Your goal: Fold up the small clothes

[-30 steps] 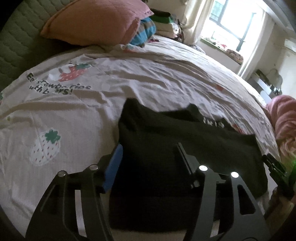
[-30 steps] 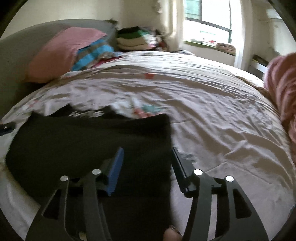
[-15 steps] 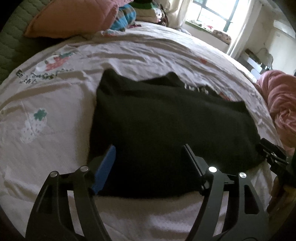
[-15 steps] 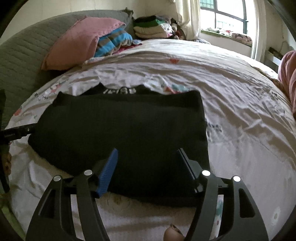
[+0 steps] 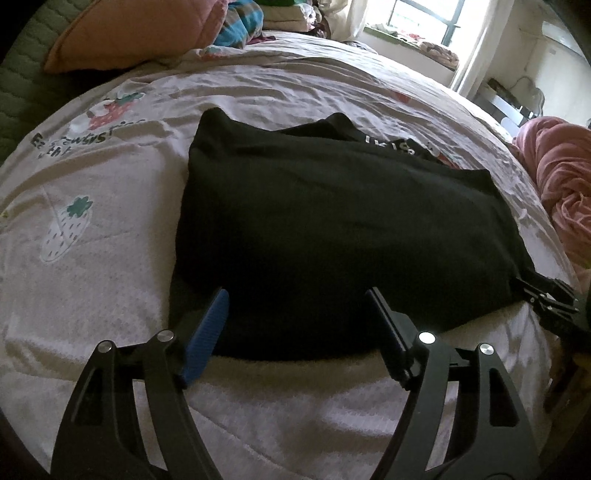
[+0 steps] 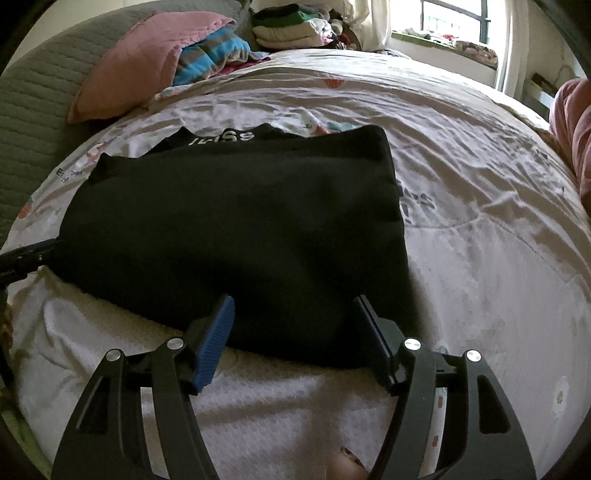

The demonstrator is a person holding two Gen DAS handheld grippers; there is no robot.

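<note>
A black garment lies folded flat on the bed, white lettering showing on the layer at its far edge. My left gripper hovers open over the garment's near left part, nothing pinched between its blue and black fingers. My right gripper stands open over the near right part, also holding nothing. The right gripper's tip shows at the garment's right corner in the left wrist view. In the right wrist view, the left gripper pokes in at the garment's left edge.
The garment rests on a pale strawberry-print bedsheet. A pink pillow and a striped blue cloth lie at the headboard, with stacked folded clothes behind. Pink bedding is bunched at the right. A fingertip shows below the right gripper.
Both grippers have drawn back toward the garment's near edge and their jaws have widened. The black garment now lies farther ahead of both cameras, more of it in view.
</note>
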